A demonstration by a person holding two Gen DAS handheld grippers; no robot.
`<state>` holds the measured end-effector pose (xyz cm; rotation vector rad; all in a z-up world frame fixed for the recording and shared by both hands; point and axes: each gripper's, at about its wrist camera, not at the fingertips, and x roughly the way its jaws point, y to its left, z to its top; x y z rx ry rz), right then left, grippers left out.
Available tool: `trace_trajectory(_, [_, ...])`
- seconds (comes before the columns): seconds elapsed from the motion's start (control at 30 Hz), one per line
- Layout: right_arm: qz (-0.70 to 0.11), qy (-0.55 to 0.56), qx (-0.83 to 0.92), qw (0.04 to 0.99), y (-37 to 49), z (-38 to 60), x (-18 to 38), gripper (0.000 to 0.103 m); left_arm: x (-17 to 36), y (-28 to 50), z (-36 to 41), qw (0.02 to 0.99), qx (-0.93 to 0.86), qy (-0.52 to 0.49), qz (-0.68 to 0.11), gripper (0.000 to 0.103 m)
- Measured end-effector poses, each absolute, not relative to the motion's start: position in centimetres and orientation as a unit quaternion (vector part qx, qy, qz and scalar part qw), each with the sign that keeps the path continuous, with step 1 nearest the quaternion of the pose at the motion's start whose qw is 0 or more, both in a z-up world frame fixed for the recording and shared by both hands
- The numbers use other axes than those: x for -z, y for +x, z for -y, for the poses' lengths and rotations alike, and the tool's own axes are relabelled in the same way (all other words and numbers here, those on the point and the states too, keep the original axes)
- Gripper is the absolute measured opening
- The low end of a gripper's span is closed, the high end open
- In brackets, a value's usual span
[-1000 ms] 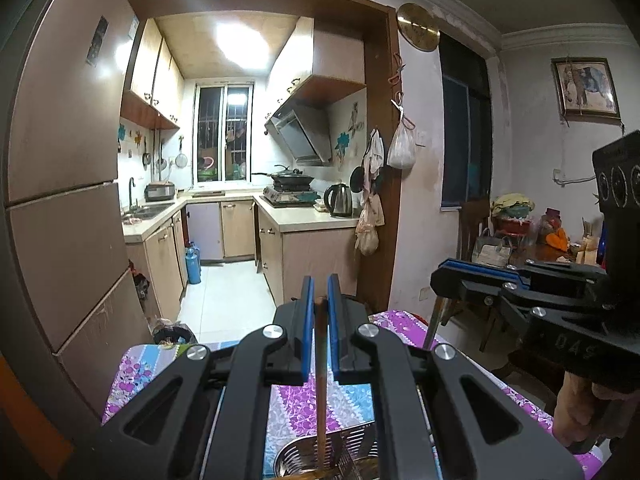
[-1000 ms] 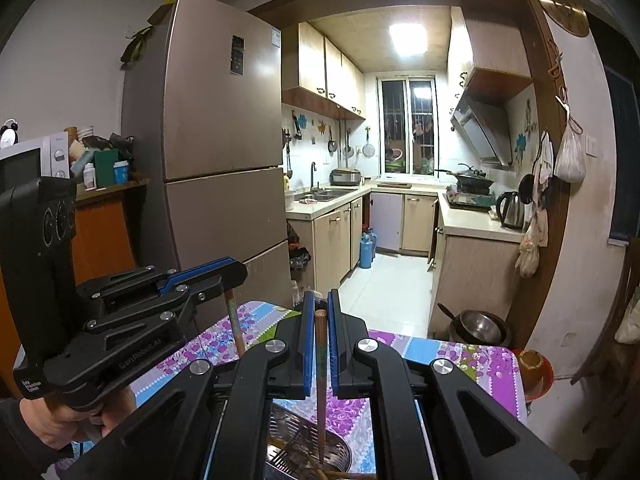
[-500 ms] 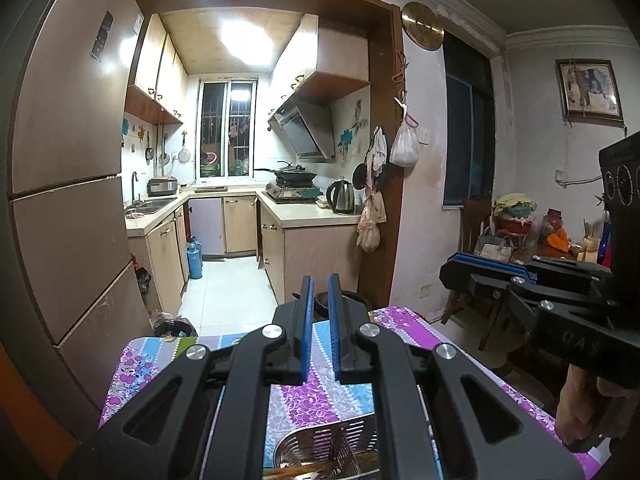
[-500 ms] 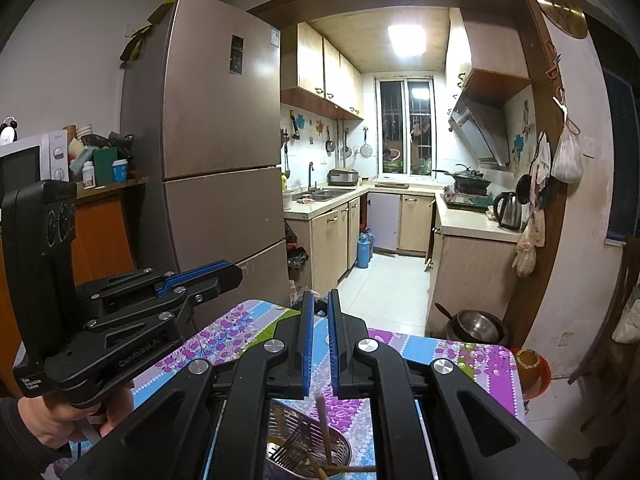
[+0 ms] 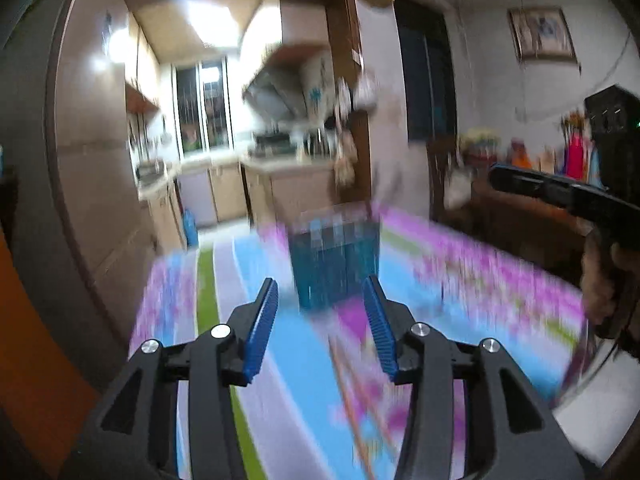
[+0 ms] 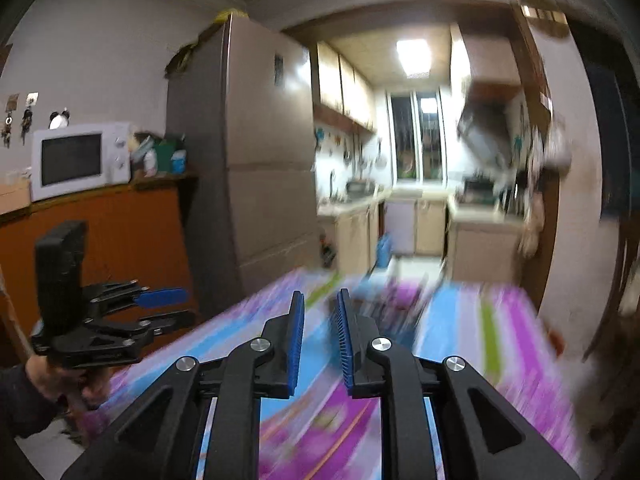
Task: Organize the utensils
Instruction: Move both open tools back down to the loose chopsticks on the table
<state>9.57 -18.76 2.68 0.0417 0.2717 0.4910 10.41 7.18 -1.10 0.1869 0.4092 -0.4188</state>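
Observation:
Both views are motion-blurred. My left gripper (image 5: 322,300) is open and empty over the flowered tablecloth (image 5: 460,280). A blue slotted holder (image 5: 336,264) stands on the table just beyond its fingertips. Thin brown chopsticks (image 5: 352,392) lie on the cloth between its jaws. My right gripper (image 6: 320,312) is open a little and empty; the holder (image 6: 388,312) is a dark blur ahead of it, and a chopstick (image 6: 344,440) lies on the cloth below. The left gripper also shows at the left of the right wrist view (image 6: 160,308).
A fridge (image 6: 256,160) stands left of the table, with a microwave (image 6: 80,160) on an orange cabinet beside it. The kitchen doorway (image 6: 416,220) lies beyond the table's far edge. A metal rim (image 5: 592,380) shows at the right of the left wrist view.
Both grippers let go of their chopsticks, opened and tilted down toward the table. The metal basket has left the bottom of both views, and the blue holder has come into view.

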Motion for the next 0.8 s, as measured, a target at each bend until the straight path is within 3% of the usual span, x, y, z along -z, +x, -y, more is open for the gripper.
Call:
trace_trajectory(0.17, [-0.211, 0.037, -0.233, 0.948, 3.4, 14.6, 6.7, 0.018, 8.5, 7.6, -8.0, 0.935, 0.218, 0.09, -0.266, 0.043])
trace_trajectory(0.3, [-0.241, 0.026, -0.216, 0.946, 1.1, 12.3, 10.3, 0.018, 11.7, 6.6, -8.6, 0.926, 0.232, 0.055, -0.293, 0.043])
trace_trajectory(0.43, [-0.257, 0.023, -0.205, 0.944, 0.3, 12.1, 11.6, 0.018, 12.3, 4.0, -8.4, 0.928, 0.251, 0.048, -0.269, 0.041])
trace_trajectory(0.6, [-0.267, 0.007, -0.195, 0.944, -0.1, 12.4, 12.3, 0.018, 13.8, 2.6, -6.9, 0.933, 0.242, 0.064, -0.257, 0.027])
trace_trajectory(0.8, [-0.27, 0.014, -0.191, 0.944, -0.1, 13.1, 12.8, 0.018, 15.0, 4.0, -7.6, 0.938, 0.201, 0.055, -0.276, 0.023])
